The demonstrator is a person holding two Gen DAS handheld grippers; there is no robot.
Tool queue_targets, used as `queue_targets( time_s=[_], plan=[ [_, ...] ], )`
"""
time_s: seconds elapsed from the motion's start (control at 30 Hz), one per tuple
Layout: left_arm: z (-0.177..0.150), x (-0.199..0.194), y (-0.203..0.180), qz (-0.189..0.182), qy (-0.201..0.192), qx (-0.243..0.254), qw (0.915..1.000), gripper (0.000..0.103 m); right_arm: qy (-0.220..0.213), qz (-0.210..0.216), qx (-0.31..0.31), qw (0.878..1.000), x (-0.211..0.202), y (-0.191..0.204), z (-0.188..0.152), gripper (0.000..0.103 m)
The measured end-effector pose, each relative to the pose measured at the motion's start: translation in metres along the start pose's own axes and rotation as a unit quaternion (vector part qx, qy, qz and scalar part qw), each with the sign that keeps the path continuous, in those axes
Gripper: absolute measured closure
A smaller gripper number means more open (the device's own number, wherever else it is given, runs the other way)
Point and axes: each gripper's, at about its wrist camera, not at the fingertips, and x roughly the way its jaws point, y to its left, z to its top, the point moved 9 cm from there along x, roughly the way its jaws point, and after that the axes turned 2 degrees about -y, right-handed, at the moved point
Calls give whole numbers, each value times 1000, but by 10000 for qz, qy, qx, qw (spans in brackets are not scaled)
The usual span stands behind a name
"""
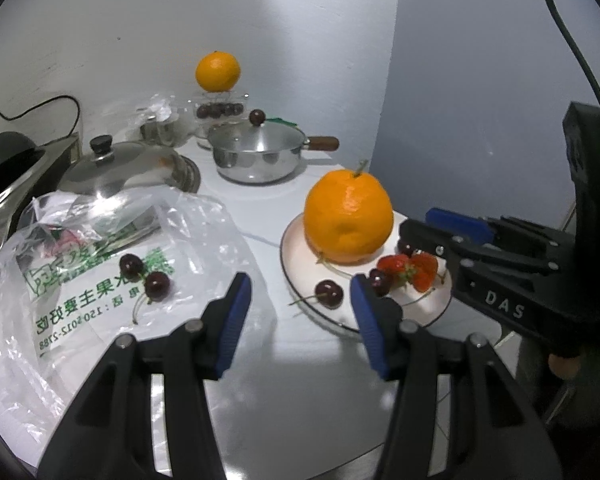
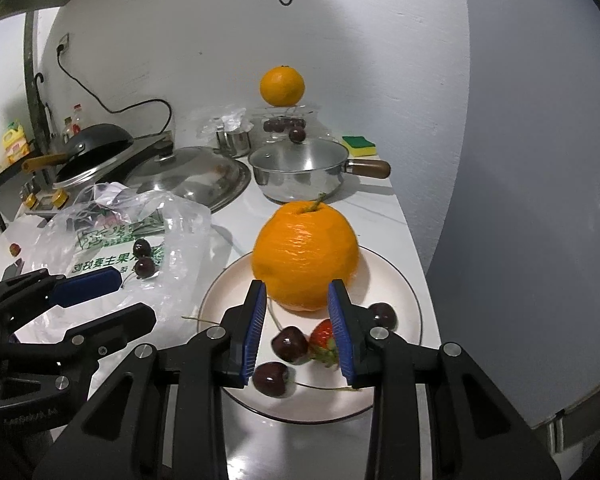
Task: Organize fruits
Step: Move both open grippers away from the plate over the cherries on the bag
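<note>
Left gripper (image 1: 298, 306) hangs over the white counter (image 1: 260, 380) with its jaws apart and empty, between a clear plastic bag (image 1: 100, 280) bearing two cherries (image 1: 146, 278) and a white plate (image 2: 400, 300). Right gripper (image 2: 296, 322) stands above the plate's near side, jaws at their narrowest yet with a gap between them, pressing on nothing. The plate carries a large orange (image 2: 305, 254), a strawberry (image 2: 323, 338) and cherries. Farther back stand a steel pan (image 2: 300, 172) and a domed lid (image 2: 192, 176). A second orange (image 2: 281, 85) rests on a glass container against the wall.
</note>
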Motion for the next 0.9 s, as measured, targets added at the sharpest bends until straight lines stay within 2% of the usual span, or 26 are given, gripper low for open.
queue_targets(
  time_s=[0.9],
  plan=[
    [-6,-23,70,328,-212,-467,9981,50,96,281,-444,9986,16,74,14,69]
  ],
)
